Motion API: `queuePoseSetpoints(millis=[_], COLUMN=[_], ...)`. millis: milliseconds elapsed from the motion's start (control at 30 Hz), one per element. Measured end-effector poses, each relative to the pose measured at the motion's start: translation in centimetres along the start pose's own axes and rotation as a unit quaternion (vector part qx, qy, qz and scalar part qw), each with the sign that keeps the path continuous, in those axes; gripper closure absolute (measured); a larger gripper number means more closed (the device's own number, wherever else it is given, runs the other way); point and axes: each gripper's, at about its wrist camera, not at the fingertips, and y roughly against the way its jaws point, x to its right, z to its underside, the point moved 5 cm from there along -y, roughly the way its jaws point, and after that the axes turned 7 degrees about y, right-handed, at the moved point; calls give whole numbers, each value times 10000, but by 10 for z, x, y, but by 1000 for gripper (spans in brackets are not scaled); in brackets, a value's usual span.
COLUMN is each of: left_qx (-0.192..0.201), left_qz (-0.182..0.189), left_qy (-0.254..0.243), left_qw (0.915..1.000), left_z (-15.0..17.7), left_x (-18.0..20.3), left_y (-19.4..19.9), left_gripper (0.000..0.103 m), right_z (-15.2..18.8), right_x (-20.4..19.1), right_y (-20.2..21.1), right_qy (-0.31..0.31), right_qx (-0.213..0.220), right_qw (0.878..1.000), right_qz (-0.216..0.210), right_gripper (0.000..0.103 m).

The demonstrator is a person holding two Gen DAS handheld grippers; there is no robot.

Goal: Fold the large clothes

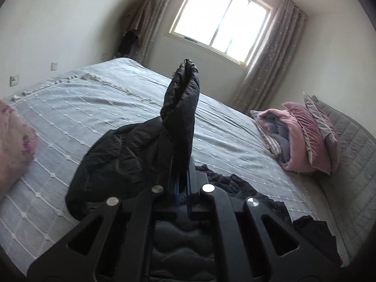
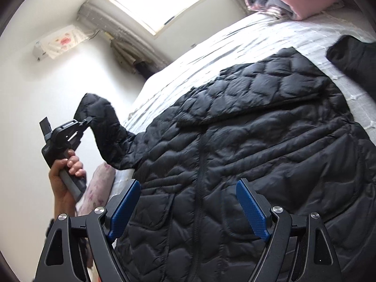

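The big black puffy jacket (image 2: 235,145) lies spread out on the bed (image 2: 211,47), front side up, with its zipper running down the middle. One sleeve (image 2: 258,94) is folded across the chest. The other sleeve (image 1: 181,108) is up in the air on the left side of the bed, because my left gripper (image 1: 182,176) is squeezed tight on it. From my left camera the cuff sticks up past my closed blue fingers, with the window (image 1: 221,21) far behind it. From my right camera I can see my left hand (image 2: 68,171) around the handle, holding the sleeve up beside the white wall. My right gripper (image 2: 188,206) hangs over the near bottom part of the jacket. Its two blue pads (image 2: 124,206) are spread wide apart and hold nothing. The bed has a pale blue cover with white stitched lines. A flowery pillow (image 2: 96,188) sits at the left edge. A pink and grey folded blanket (image 1: 293,136) rests at the far right, by the grey headboard (image 1: 352,155). Grey curtains (image 1: 265,63) hang beside the window.
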Motion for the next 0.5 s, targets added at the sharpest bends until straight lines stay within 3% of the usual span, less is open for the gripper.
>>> queuePoseSetpoints(millis=[200, 500], left_qx=[-587, -1292], left_qz=[580, 596], left_qy=[-13, -193], left_qw=[9966, 9896], left_z=[66, 137], left_x=[51, 95], left_y=[-63, -121], left_gripper=[97, 97], right_z=[-9, -13], right_x=[24, 32], right_y=[10, 23], right_qy=[-449, -571], right_qx=[121, 198], right_qw=[9989, 9980], right_qz=[-110, -179], right_gripper=[18, 18])
